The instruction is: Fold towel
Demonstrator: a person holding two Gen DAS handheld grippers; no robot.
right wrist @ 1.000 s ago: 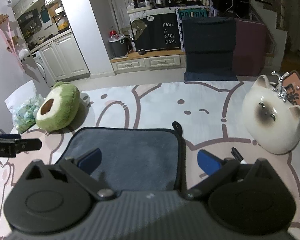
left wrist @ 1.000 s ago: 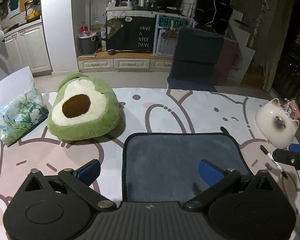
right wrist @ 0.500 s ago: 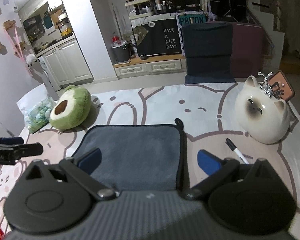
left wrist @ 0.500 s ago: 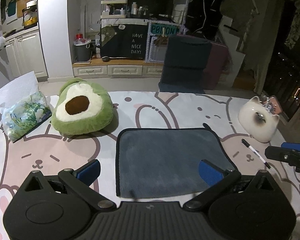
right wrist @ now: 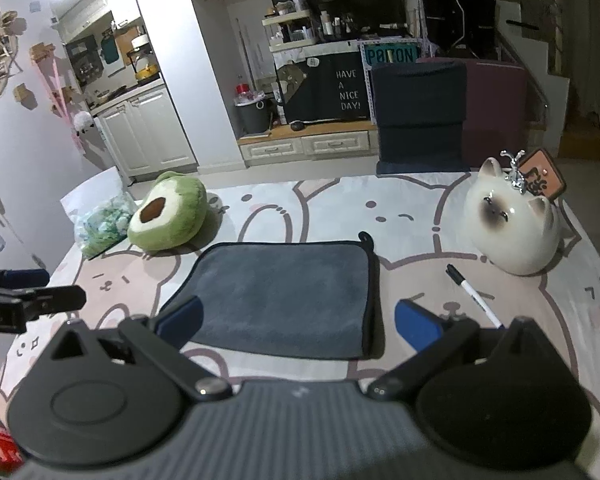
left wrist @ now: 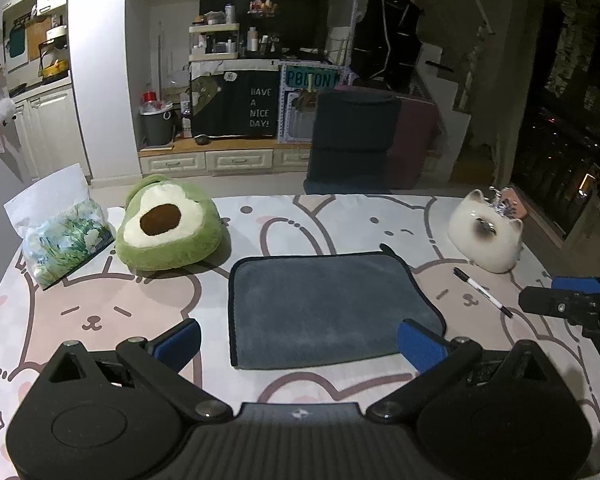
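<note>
towel (left wrist: 324,304) flat on table | both grippers' fingers spread, holding nothing

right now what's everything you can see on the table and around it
towel: 1, grey with dark trim, flat at the table's middle, hanging loop at its far right corner
avocado plush: 1, green and cream, far left of the towel
tissue pack: 1, white and green print, left of the plush
cat figurine: 1, white ceramic, far right
marker: 1, white with black cap, between towel and cat
tablecloth: 1, pink with cartoon animals
chair: 1, dark, beyond the table
left tool: 1, black with blue pads, open, above the towel's near edge
right tool: 1, same, open
</note>
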